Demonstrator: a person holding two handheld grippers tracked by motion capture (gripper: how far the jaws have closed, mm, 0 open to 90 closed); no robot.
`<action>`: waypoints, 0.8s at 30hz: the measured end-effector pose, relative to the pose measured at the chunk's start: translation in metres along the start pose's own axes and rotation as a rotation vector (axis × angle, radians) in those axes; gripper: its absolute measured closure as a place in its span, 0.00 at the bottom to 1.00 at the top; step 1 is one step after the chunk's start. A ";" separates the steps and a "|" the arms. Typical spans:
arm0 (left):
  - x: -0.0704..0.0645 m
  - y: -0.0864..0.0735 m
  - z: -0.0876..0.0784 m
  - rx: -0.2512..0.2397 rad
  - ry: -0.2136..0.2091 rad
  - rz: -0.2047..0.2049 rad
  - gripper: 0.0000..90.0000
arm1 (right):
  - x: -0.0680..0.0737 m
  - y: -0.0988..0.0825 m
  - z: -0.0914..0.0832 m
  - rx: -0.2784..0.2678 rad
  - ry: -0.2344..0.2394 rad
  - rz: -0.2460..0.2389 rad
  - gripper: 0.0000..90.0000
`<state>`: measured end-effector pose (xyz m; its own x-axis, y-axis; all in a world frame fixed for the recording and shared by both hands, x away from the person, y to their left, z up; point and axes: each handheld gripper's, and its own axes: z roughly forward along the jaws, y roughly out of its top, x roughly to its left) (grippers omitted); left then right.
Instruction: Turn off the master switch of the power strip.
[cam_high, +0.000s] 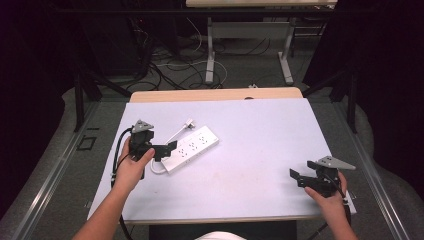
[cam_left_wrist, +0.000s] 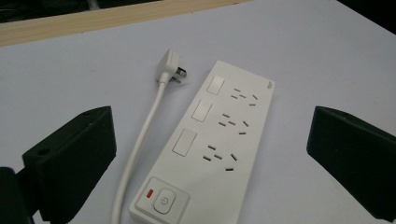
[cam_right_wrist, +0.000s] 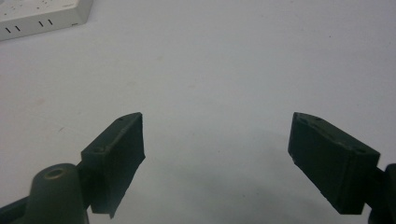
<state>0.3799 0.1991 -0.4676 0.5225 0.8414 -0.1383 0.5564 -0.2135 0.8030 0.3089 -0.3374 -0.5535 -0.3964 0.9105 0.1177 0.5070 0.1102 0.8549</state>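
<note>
While both claws gape empty, the left claw (cam_high: 171, 146) seemingly hovers at the power strip (cam_high: 192, 148); the right claw (cam_high: 301, 171) sits well away.

Wood-edged table (cam_high: 215, 93) with a pale lavender-white mat (cam_high: 250, 150) over most of it — on the mat's left half sits a white power strip (cam_high: 191, 149), its cord (cam_left_wrist: 140, 144) and plug (cam_left_wrist: 170, 66) lying alongside.

My gripper (cam_right_wrist: 215, 158) hangs over the bare white table (cam_right_wrist: 243, 60), jaws spread wide with nothing between them. At eleven o'clock, well apart, sits a corner of the white power strip (cam_right_wrist: 42, 16).
</note>
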 end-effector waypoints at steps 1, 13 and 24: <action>-0.001 -0.001 -0.002 -0.003 0.000 -0.004 0.02 | 0.000 0.000 0.000 0.001 -0.002 0.000 0.20; 0.000 -0.018 -0.029 -0.037 0.021 -0.008 0.04 | 0.000 0.001 -0.001 0.004 0.008 0.002 0.20; 0.013 -0.045 -0.053 -0.078 0.055 -0.066 0.04 | 0.001 0.002 -0.001 -0.005 0.001 0.002 0.20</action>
<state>0.3279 0.2457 -0.4746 0.4489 0.8788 -0.1616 0.5348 -0.1194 0.8365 0.3083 -0.3371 -0.5513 -0.3966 0.9101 0.1198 0.5036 0.1066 0.8573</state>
